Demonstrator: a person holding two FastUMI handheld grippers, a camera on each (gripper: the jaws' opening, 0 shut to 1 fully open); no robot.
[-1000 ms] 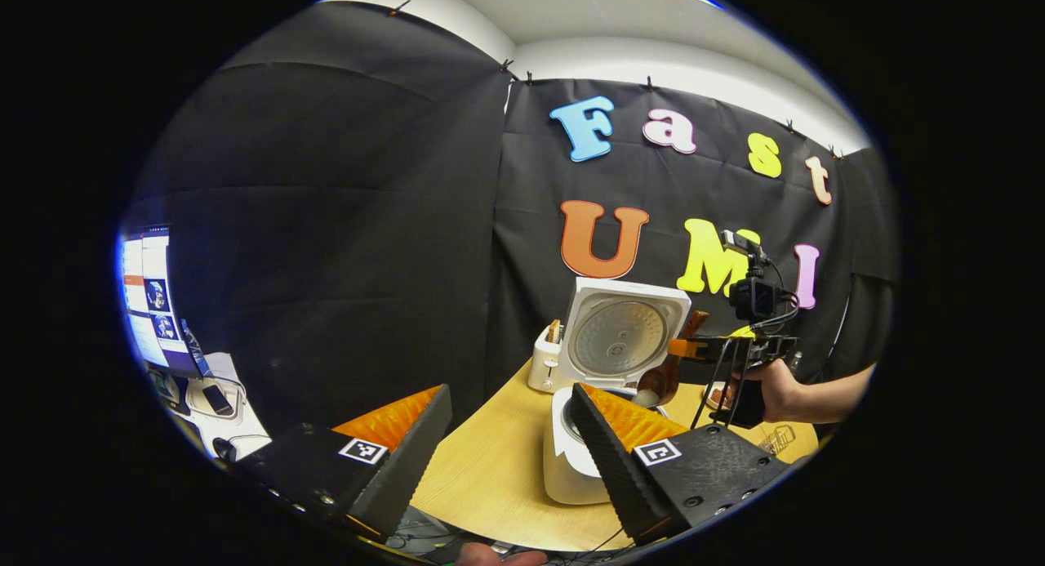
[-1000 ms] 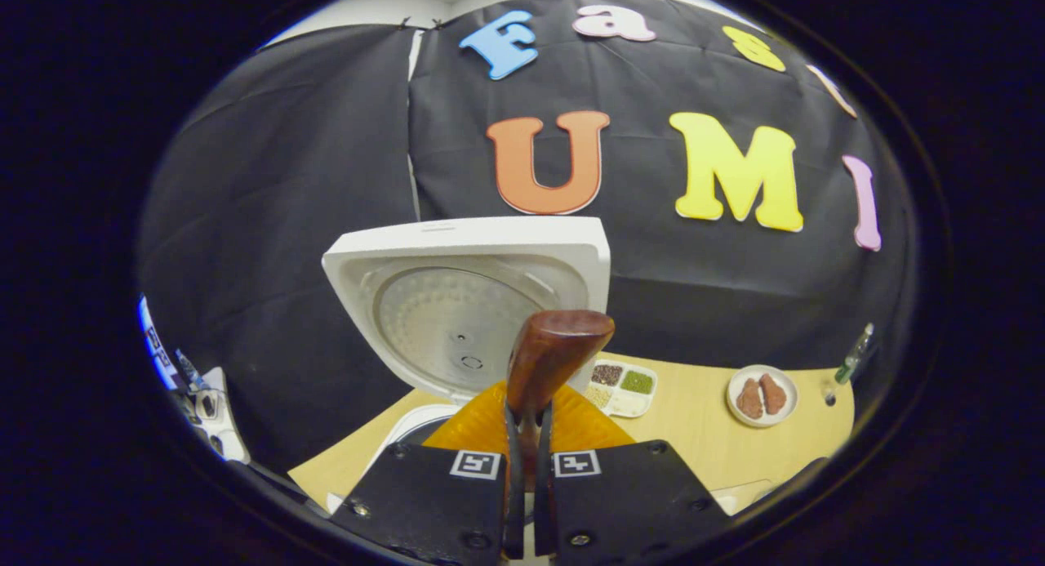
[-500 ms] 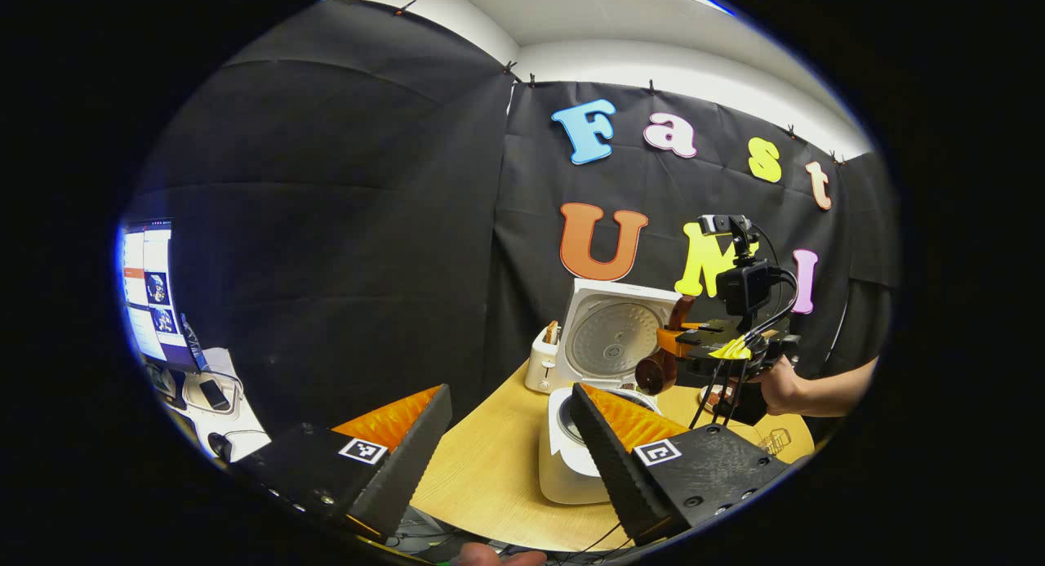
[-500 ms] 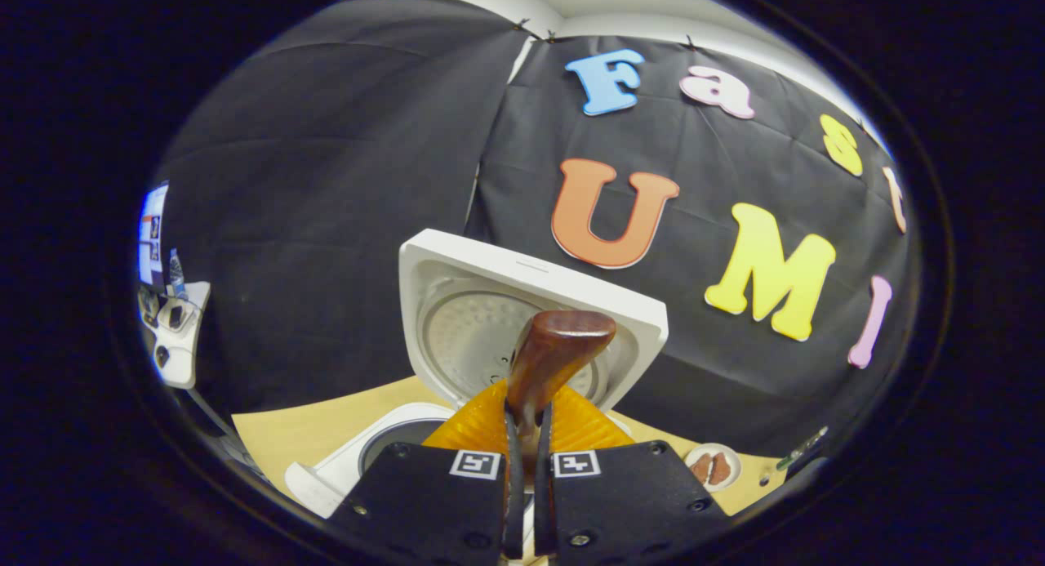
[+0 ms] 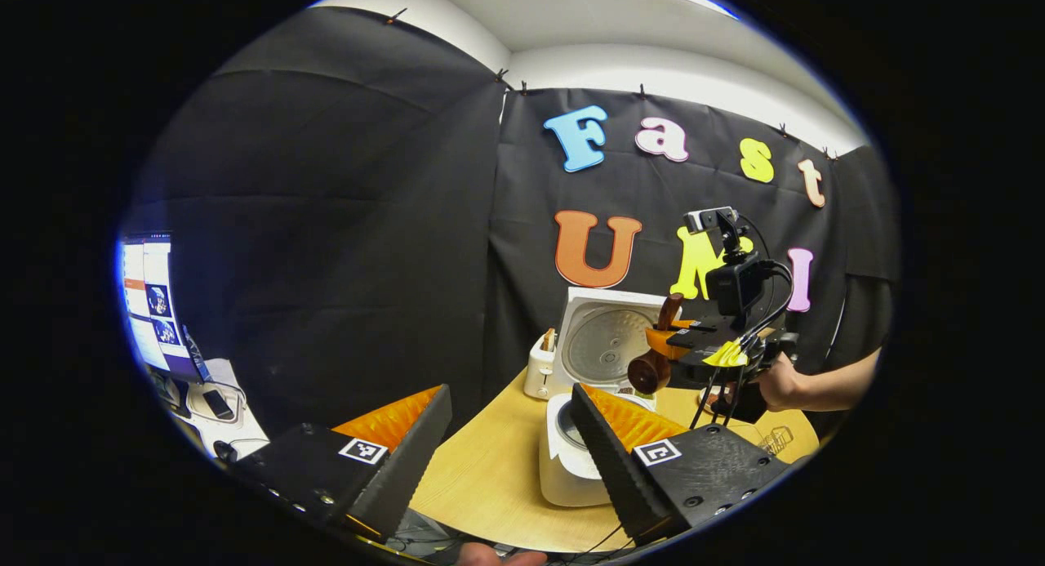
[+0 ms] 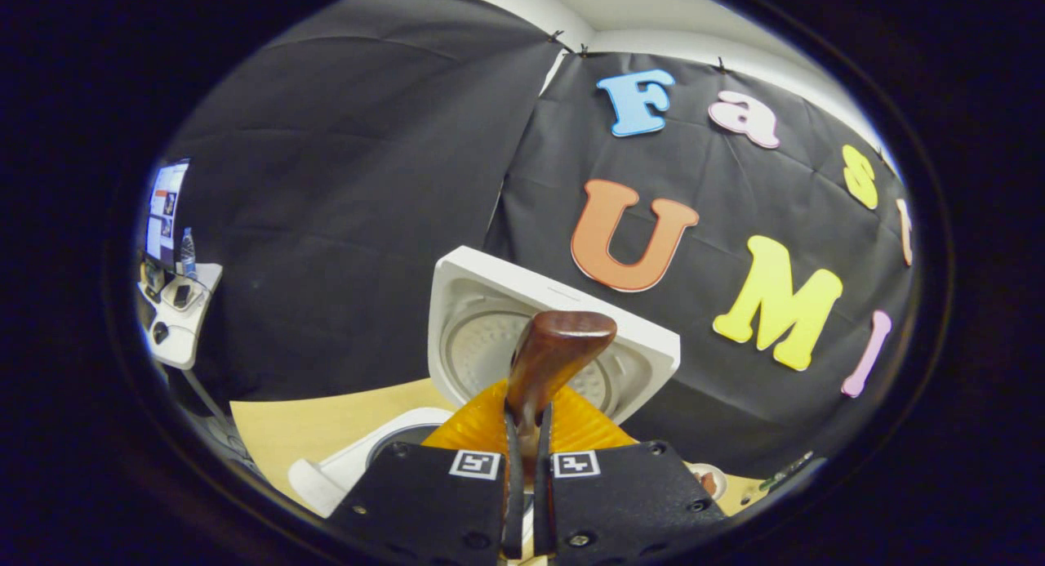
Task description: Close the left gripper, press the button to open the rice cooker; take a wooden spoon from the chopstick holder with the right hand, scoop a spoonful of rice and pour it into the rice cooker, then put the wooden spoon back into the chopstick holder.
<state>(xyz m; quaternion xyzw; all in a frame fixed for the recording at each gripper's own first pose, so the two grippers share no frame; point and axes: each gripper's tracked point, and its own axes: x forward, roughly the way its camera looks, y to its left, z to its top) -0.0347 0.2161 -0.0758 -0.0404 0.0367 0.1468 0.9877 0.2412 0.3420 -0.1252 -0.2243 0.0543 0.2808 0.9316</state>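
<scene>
With rice cooker [image 5: 571, 460] lid up: wooden spoon [image 6: 549, 362] pinched in right gripper [image 6: 522, 501], left gripper [image 5: 510, 435] wide apart, w/ nothing held.

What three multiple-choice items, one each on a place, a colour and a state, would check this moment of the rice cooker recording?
1. Where is the wooden spoon?
A. Lying on the table
B. Clamped between the right gripper's fingers
C. Standing in the toaster

2. What colour is the rice cooker?
A. White
B. Red
C. Black

3. What state is the rice cooker's lid in?
A. Shut flat
B. Taken off and lying on the table
C. Raised, its inner side facing the cameras

Answers:
1 B: in the right gripper view the right gripper has both fingers pressed on the spoon's handle.
2 A: body and lid are white in the left gripper view.
3 C: the lid stands up behind the pot, its round inner plate showing. The left gripper stands open.
</scene>
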